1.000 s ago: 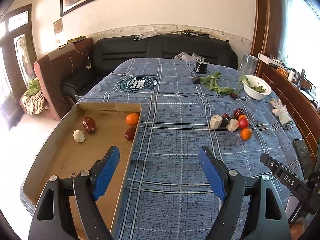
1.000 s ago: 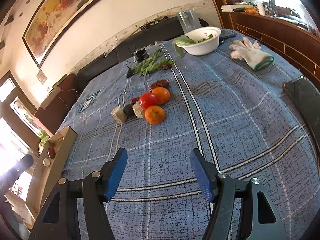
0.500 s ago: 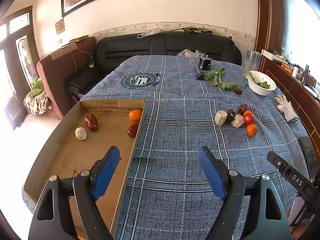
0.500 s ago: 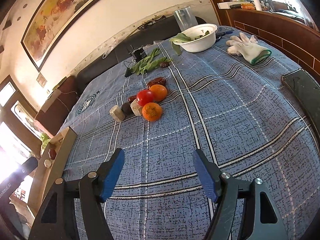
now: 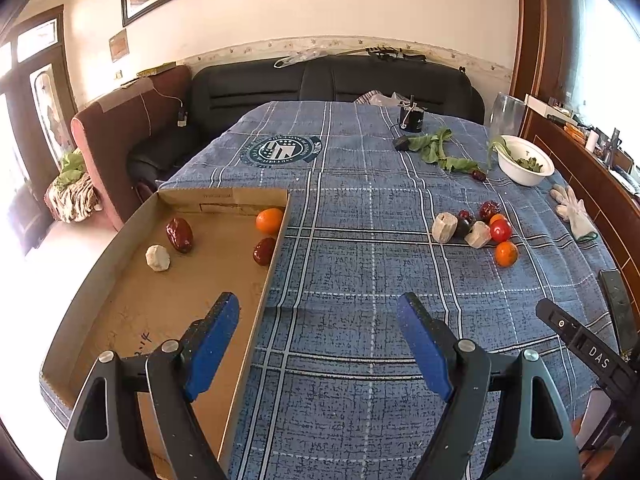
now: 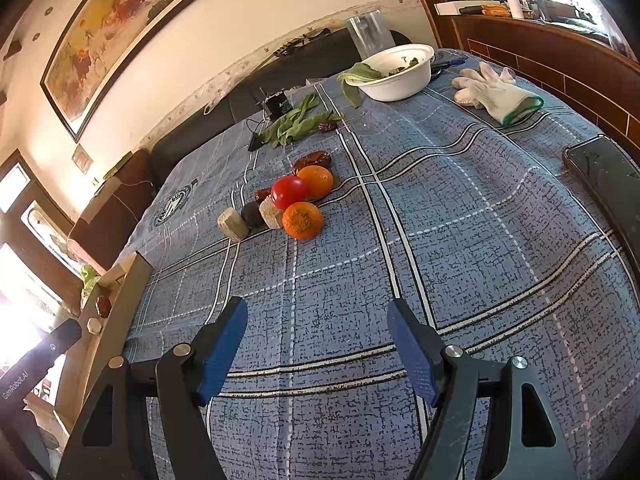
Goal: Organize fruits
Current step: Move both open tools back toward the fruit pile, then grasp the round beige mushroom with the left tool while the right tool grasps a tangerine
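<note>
Partly hidden behind its wall, the cardboard tray (image 6: 128, 300) shows two fruits.

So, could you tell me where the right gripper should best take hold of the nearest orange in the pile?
Grip the nearest orange across its round middle, coming from above with the open right gripper. Its near side is free, but a beige chunk touches its left, so set the fingers front and back, probably.

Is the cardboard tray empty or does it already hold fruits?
Not empty. The cardboard tray holds an orange, two red dates and a pale chunk.
</note>
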Motion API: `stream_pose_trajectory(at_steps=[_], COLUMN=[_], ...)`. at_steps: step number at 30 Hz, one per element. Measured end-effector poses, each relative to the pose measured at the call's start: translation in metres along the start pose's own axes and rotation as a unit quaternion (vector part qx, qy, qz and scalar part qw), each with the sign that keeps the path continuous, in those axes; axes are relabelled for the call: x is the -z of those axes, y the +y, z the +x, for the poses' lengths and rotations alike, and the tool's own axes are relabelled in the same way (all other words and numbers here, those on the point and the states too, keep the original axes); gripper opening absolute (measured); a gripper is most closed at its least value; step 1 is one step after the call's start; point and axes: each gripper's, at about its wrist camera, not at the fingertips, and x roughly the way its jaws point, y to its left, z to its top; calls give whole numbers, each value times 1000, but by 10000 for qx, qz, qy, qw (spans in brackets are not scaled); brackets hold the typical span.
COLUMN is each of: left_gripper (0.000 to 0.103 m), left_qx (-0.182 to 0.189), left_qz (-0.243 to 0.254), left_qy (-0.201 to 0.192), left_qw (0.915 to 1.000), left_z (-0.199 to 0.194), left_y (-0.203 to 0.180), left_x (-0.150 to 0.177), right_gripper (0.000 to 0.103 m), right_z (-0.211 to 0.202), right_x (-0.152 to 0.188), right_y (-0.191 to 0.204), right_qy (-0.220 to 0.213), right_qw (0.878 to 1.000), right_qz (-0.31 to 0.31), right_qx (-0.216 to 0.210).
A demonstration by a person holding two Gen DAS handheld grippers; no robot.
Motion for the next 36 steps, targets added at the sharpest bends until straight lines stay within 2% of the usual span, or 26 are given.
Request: stream_pose_trajectory(at_steps=[4,6,9,14,17,18,21,22,25,28,31,36], left_gripper=[81,81,81,81,81,81,81,80,70,70,70,69], left_qx=[85,123,216,777,943,977,1119,1122,1311,1431,1524,1509], left_qz=[-54,-79,-114,-340,-345,-326,-226,-202,-222,-339,-253,-45], left_qy=[68,93,104,302,293,315,450,543,776,999,1101,1024], left_qw=[9999,9999,9996,9959,9945,9942,9924,9920,9881,9841,9818,9832], left_z=[1,1,2,16,26,31,53,63,91,117,138,160], left_y=[3,5,6,-4,-17,-20,-33,-37,-48,-60,-76,-98], left_x=[-2,-5,-13,-46,-66,-69,-74,-74,-70,-69,-70,-74], right_gripper=[77,77,77,78,78,76,59,57,57,57,57,57], right_z=[3,1,-11,-23,-4,6,30,37,51,61,69,76], right_x=[-1,-6,-28,-90,-105,-105,-99,-95,-86,-78,-72,-67], right_y=[2,9,17,17,18,17,11,7,3,9,14,20], right_qy=[169,207,37,-455,-604,-568,-328,-238,50,297,471,487], right_qw=[9998,9986,9968,9976,9968,9969,9979,9979,9971,9945,9919,9880], right_qz=[-115,-472,-791,-481,-454,-465,-425,-427,-642,-980,-1171,-1464], right_qx=[2,76,91,-192,-278,-278,-371,-424,-399,-227,-148,26])
